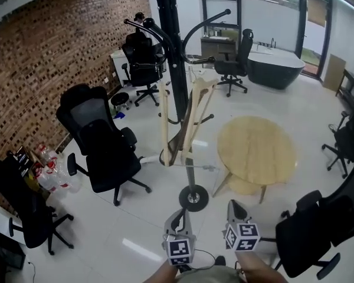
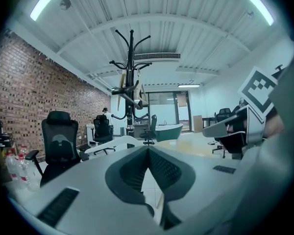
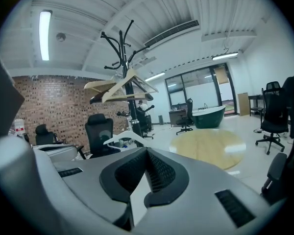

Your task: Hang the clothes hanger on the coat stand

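Black office chairs (image 1: pixel 103 143) crowd the left flank; a wide swing there risks a snag. The coat stand (image 1: pixel 176 87) carries wooden hangers (image 1: pixel 192 114) high up and a white hanger (image 1: pixel 159 157) lower by the pole. A careless reach could knock 1 loose or rock the stand. Left gripper (image 2: pixel 148 149) and right gripper (image 3: pixel 147 150): jaws pressed together, empty. Round table (image 1: pixel 256 152) bounds the right; bare floor ahead is open.

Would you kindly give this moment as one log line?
left gripper: shut, empty | right gripper: shut, empty | wooden hangers: on coat stand
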